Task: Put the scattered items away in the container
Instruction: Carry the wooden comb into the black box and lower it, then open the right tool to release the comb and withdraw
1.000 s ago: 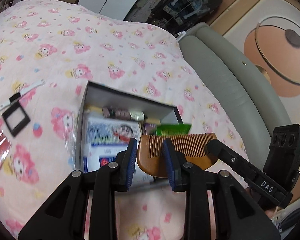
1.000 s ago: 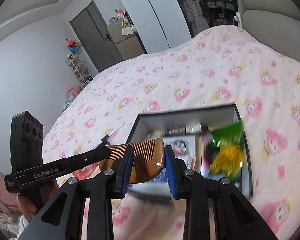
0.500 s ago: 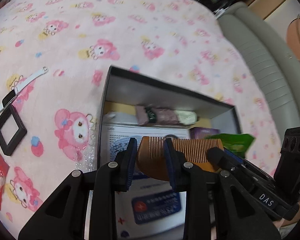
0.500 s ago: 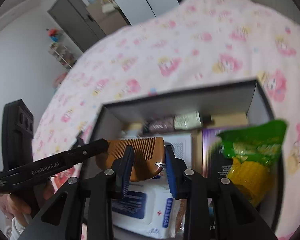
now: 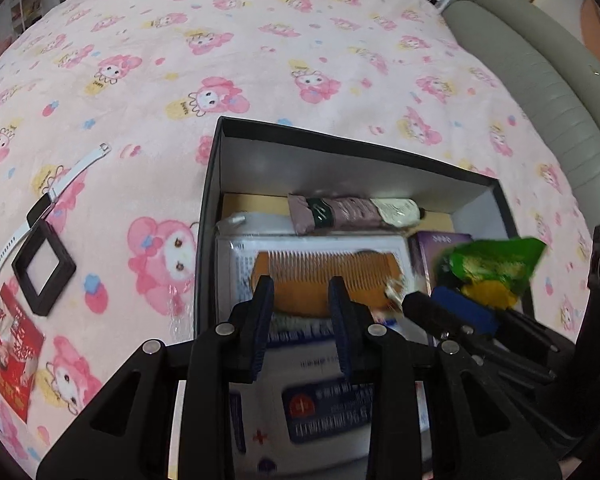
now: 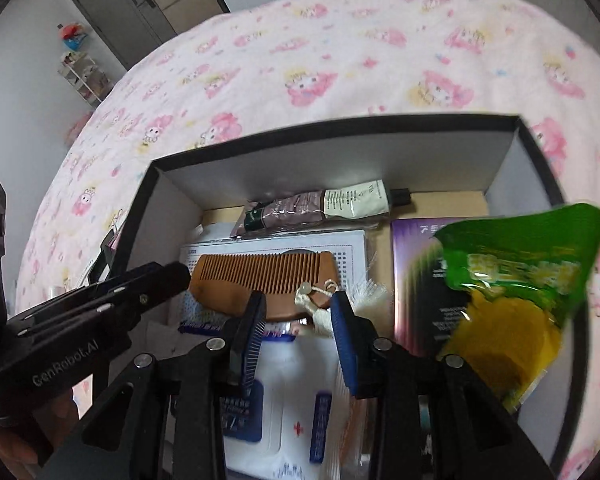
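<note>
**Comb lowered flat into the box**

A wooden comb (image 6: 260, 284) lies crosswise inside the black box (image 5: 208, 200) on the bed (image 5: 260, 60), teeth toward the far wall. The left gripper (image 5: 302, 288) pinches its left end; the right gripper (image 6: 296, 304), its fingers opening, straddles the tasselled end (green packet (image 6: 516, 280) crowding the right wall).

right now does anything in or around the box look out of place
Yes: the green snack bag stands tilted against the box's right wall instead of lying flat. The white watch, black frame and red packet lie outside.
</note>
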